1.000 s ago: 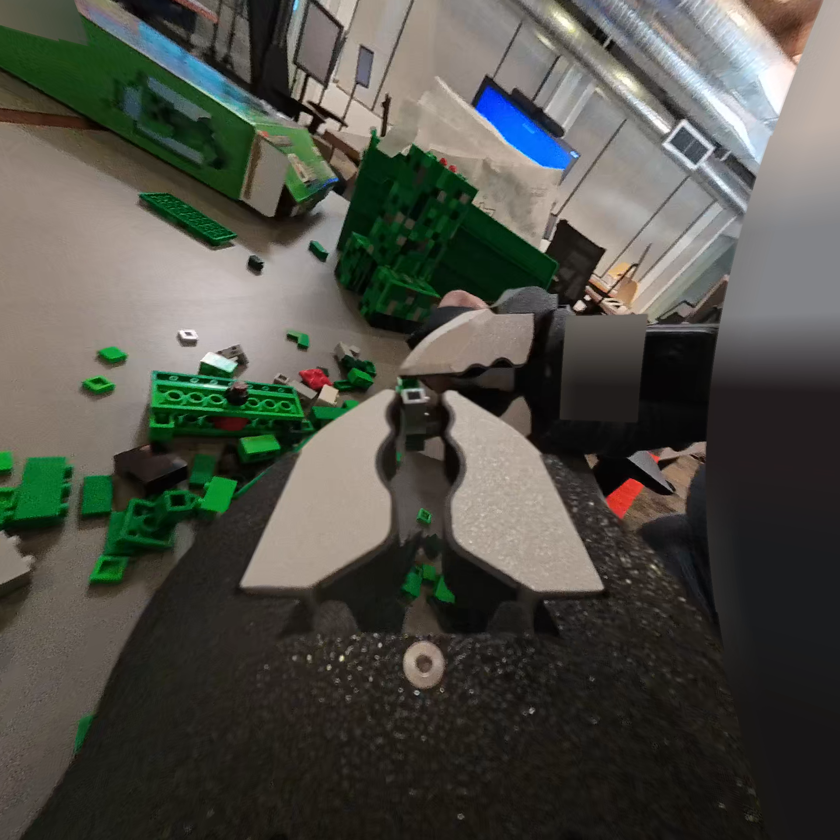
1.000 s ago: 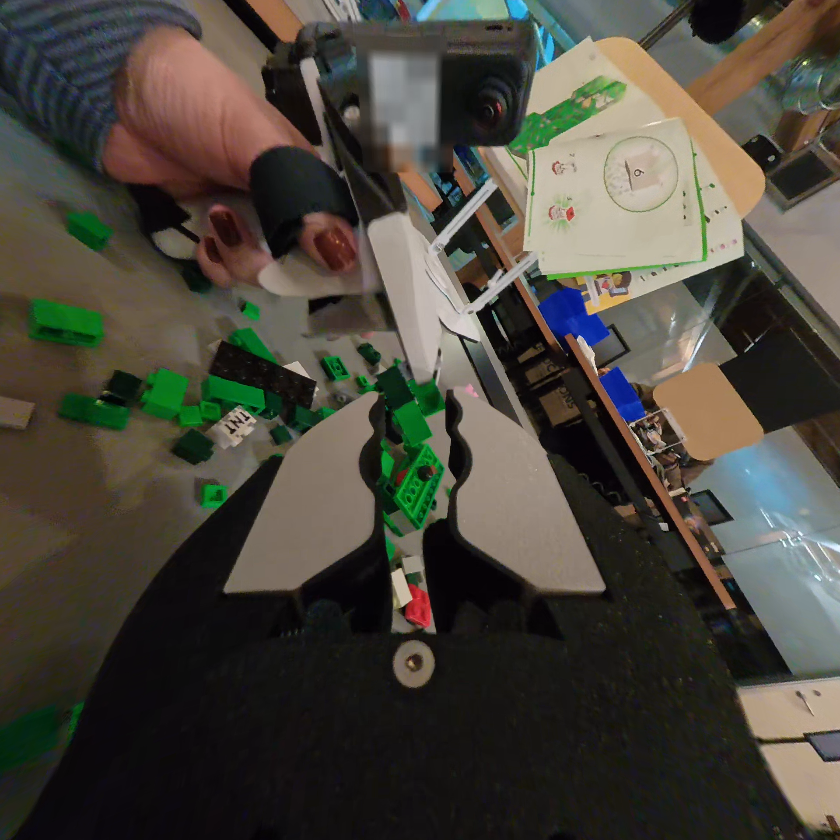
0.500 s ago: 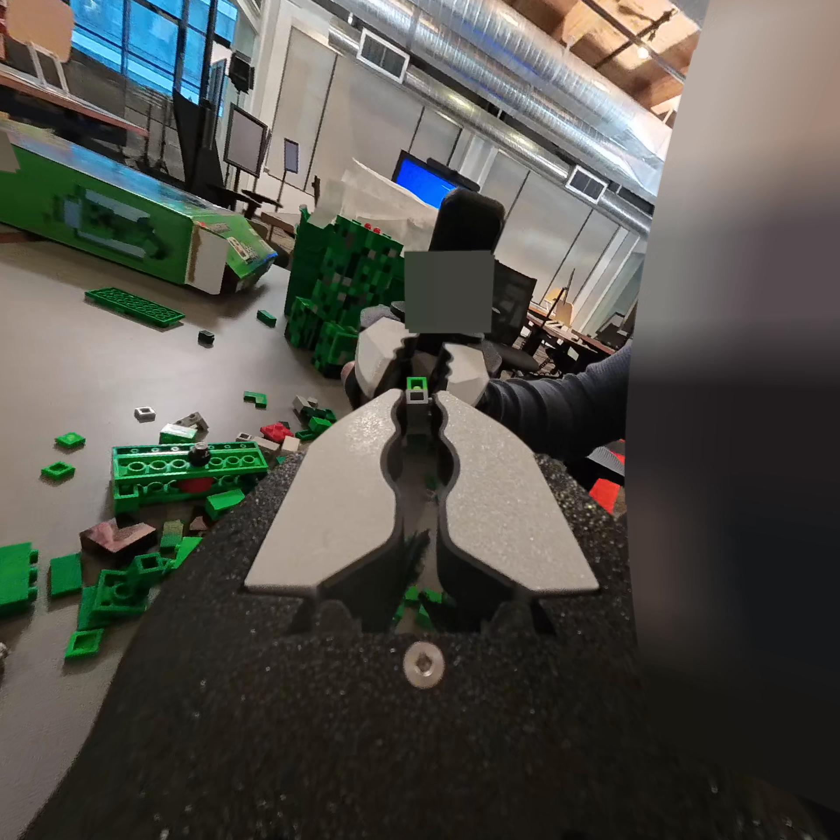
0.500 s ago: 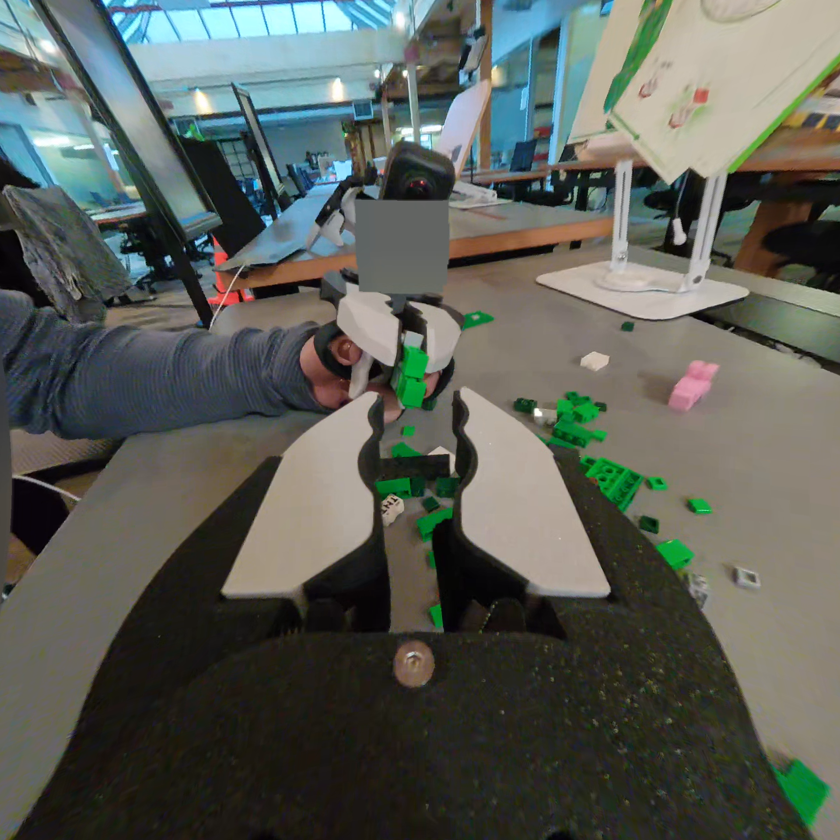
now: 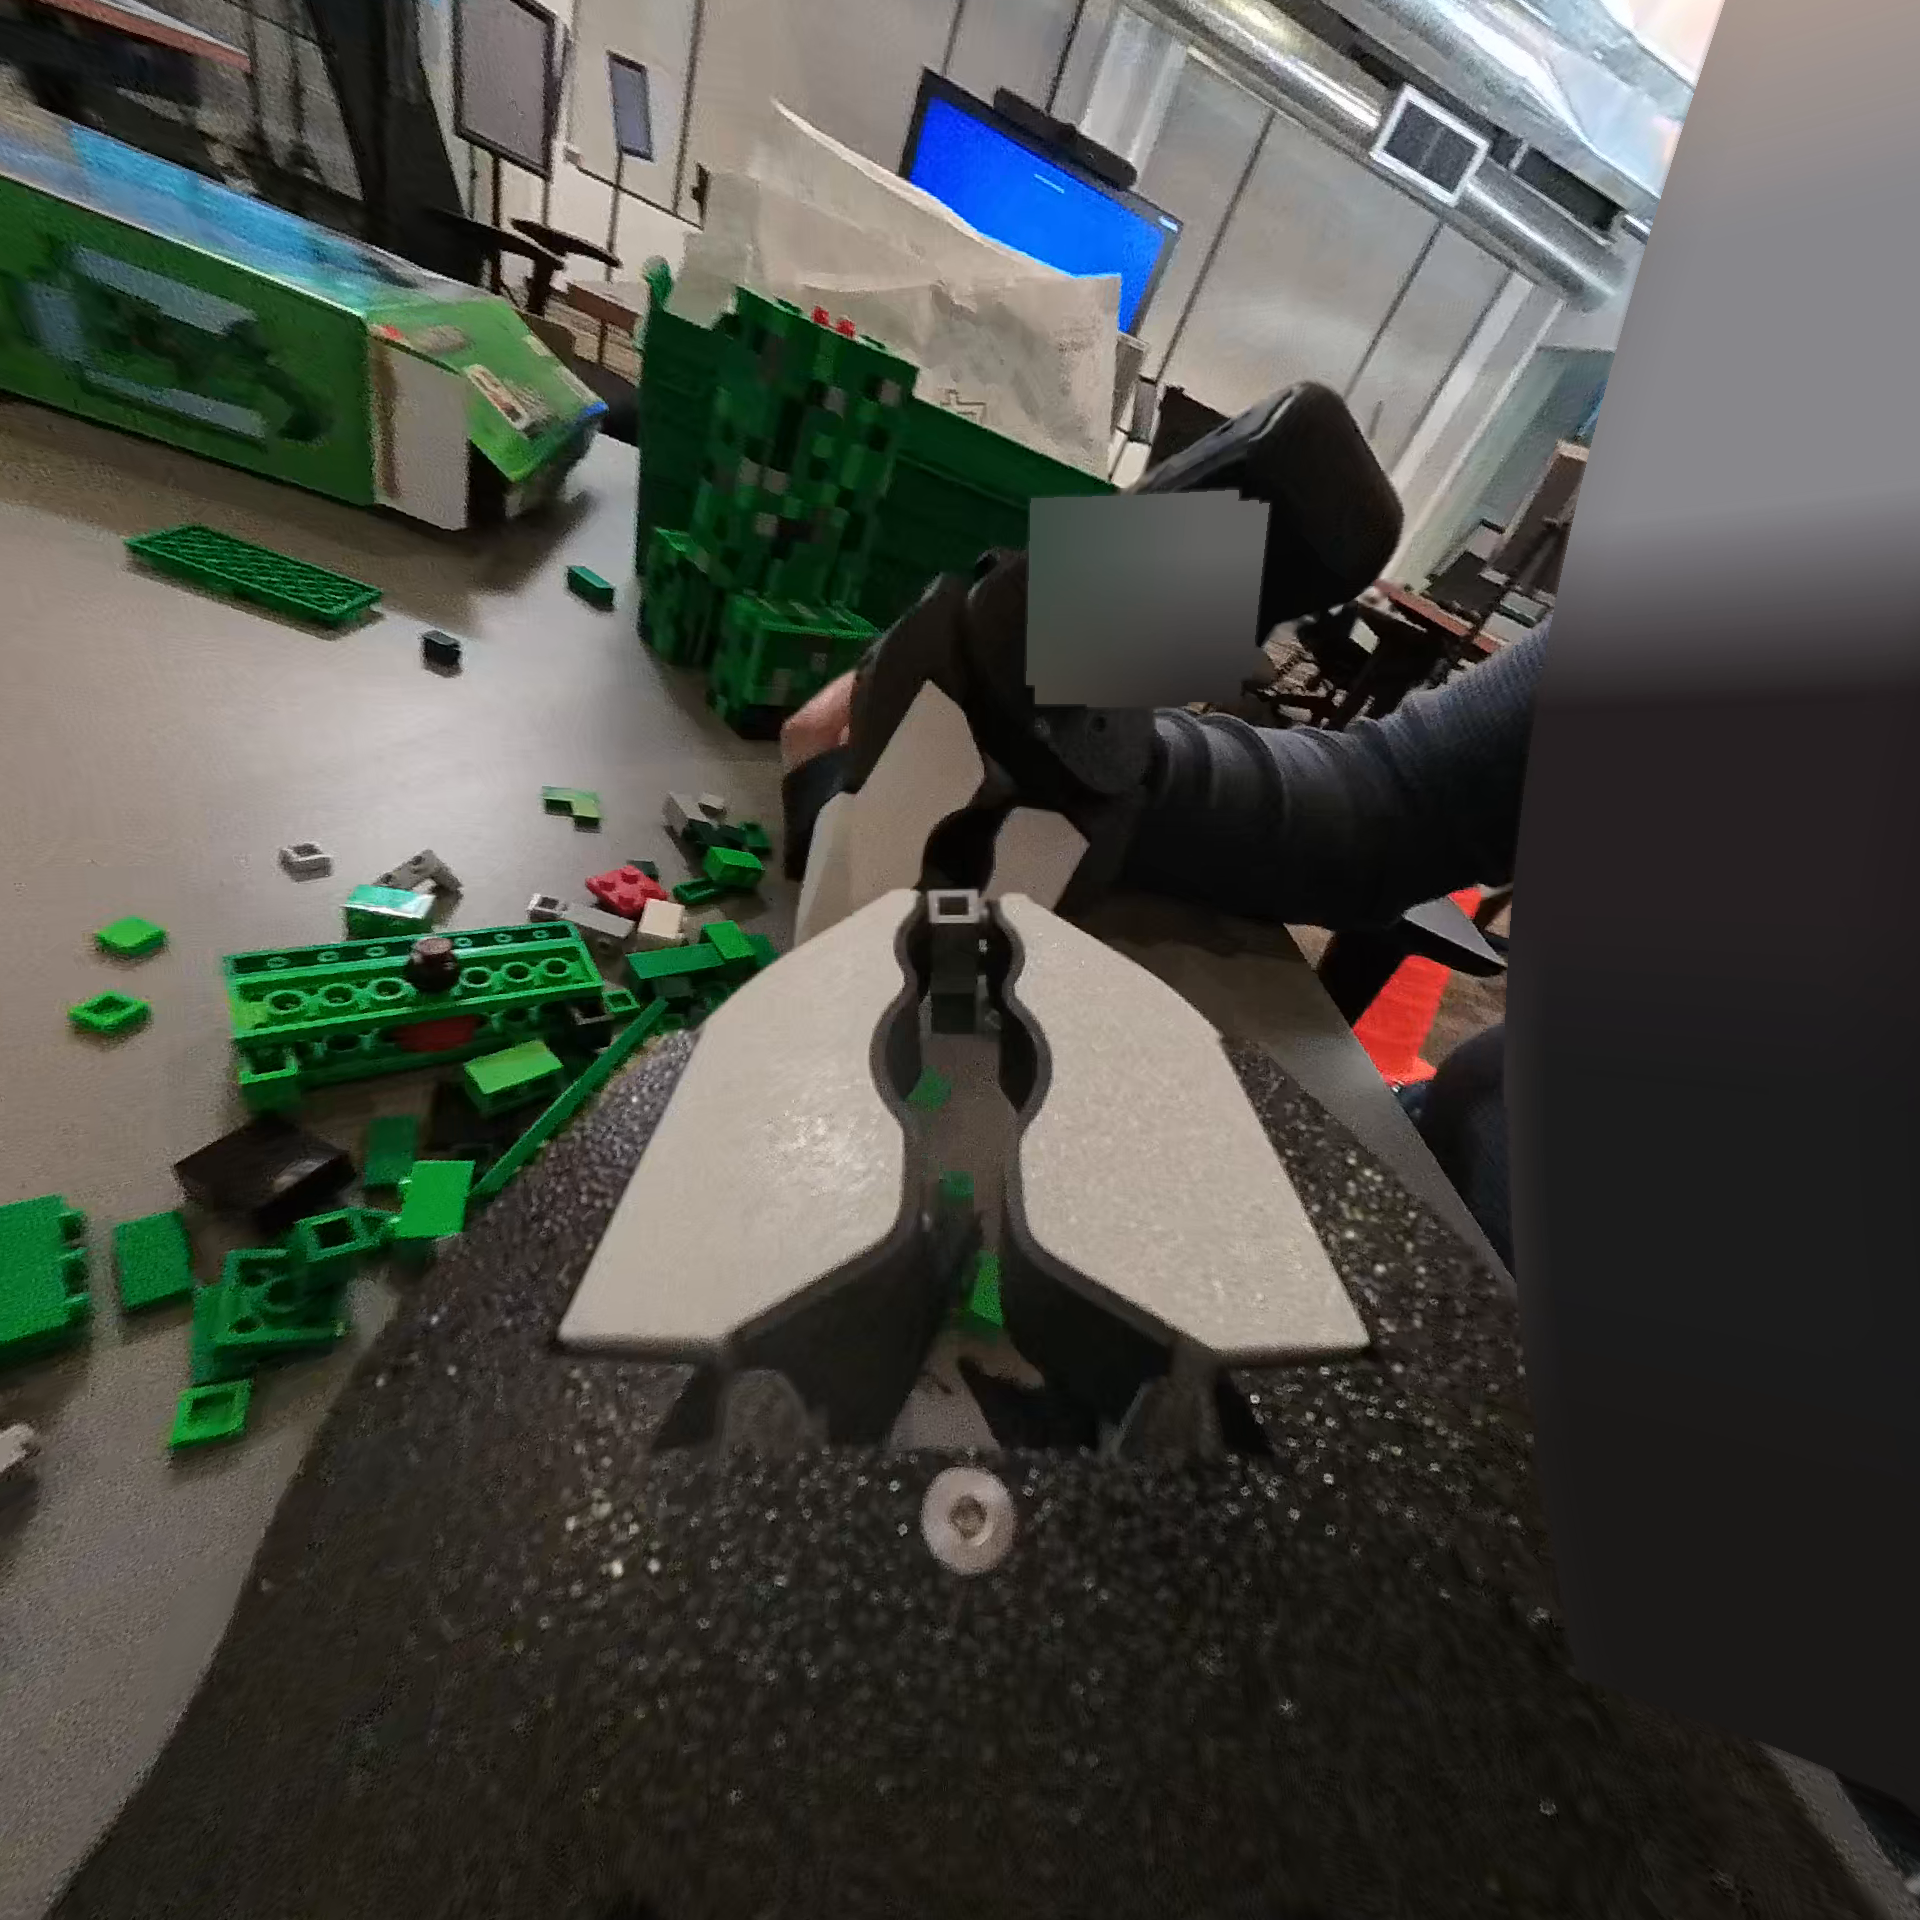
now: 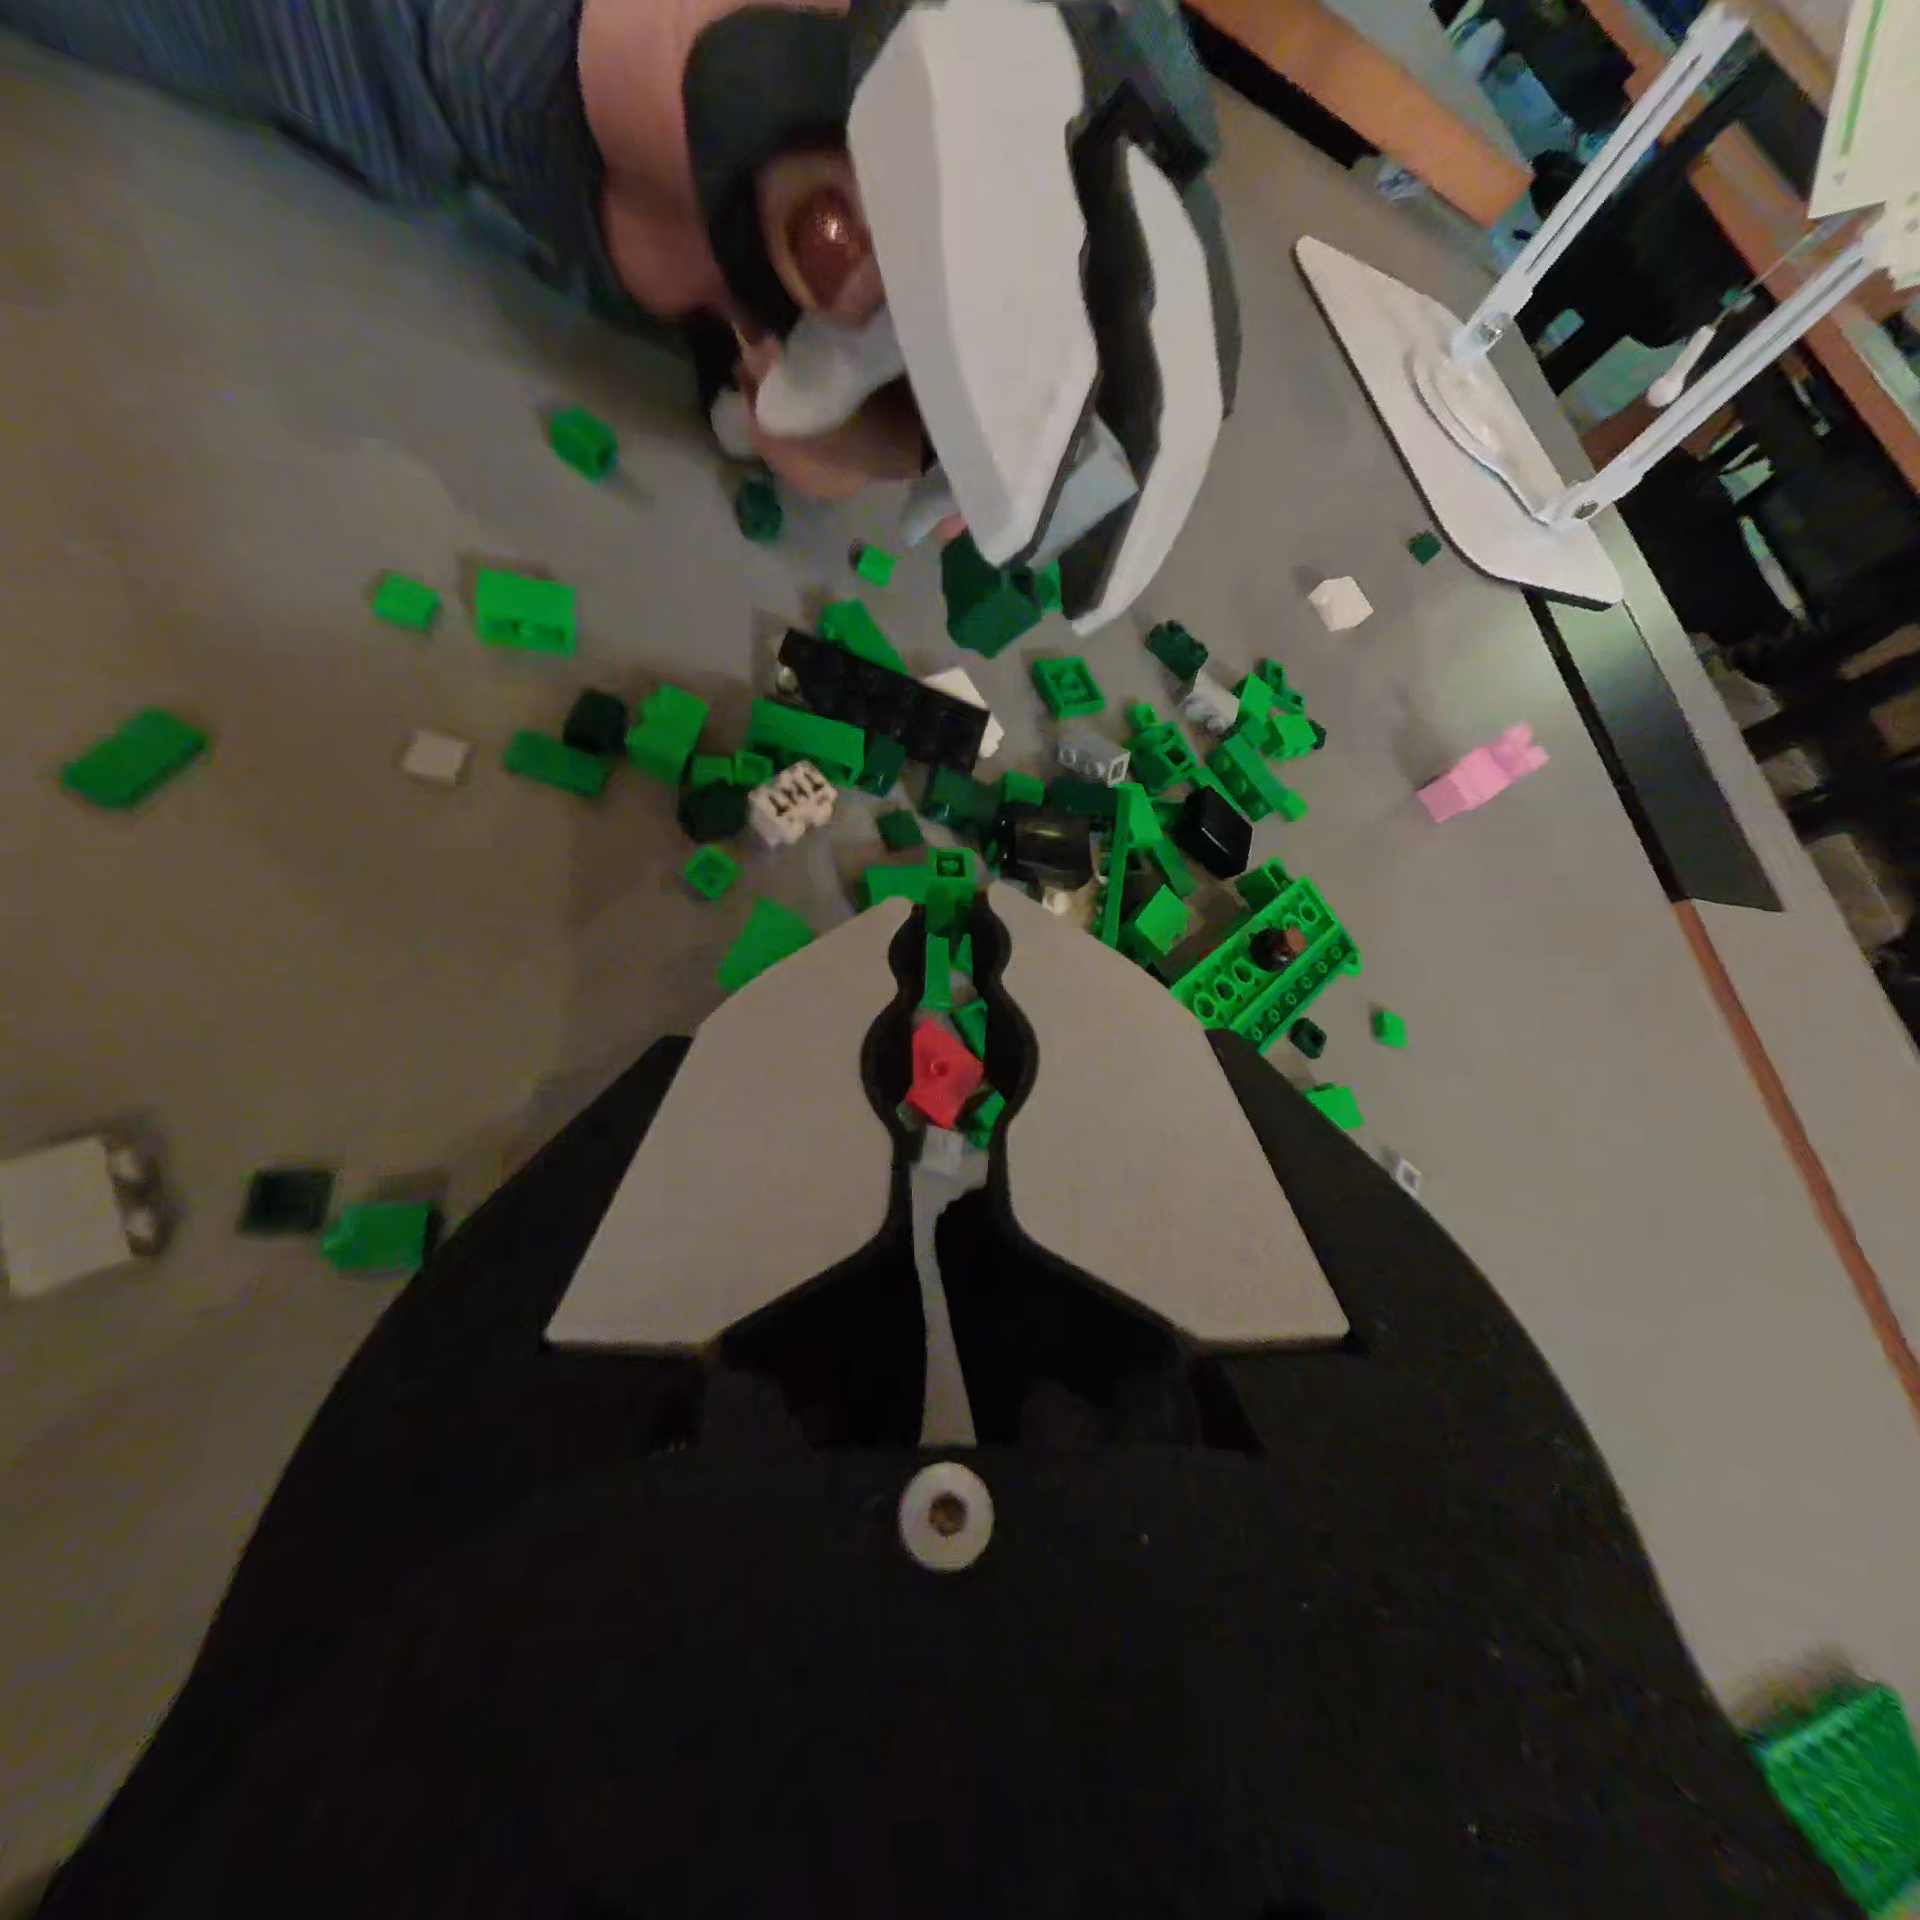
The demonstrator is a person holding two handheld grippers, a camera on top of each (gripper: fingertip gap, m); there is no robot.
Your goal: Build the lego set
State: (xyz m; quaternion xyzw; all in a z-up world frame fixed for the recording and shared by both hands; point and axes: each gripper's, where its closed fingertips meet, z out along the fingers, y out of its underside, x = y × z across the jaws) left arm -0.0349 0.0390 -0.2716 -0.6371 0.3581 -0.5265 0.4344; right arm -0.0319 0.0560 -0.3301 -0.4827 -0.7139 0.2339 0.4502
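Note:
My left gripper (image 5: 956,940) is shut on a small stack with a grey brick (image 5: 954,906) on top and dark green below. It also shows in the right wrist view (image 6: 1039,582), held above the pile with the dark green part (image 6: 987,613) at its tips. My right gripper (image 6: 951,902) is nearly closed on a small bright green brick (image 6: 951,865), above the loose pile. Its white fingers (image 5: 883,800) point down just beyond the left gripper's tips.
A tall green built model (image 5: 769,499), a green box (image 5: 260,384) and a flat green plate (image 5: 249,571) stand at the back left. A long green beam (image 5: 416,997), a black plate (image 6: 883,696), a pink piece (image 6: 1481,774) and a white stand base (image 6: 1455,416) lie around. Tip to tip, the grippers are about 6 cm apart.
The right gripper has tilted down over the pile and its jaws have narrowed onto a bright green brick. The bright green part no longer shows on the left gripper's stack.

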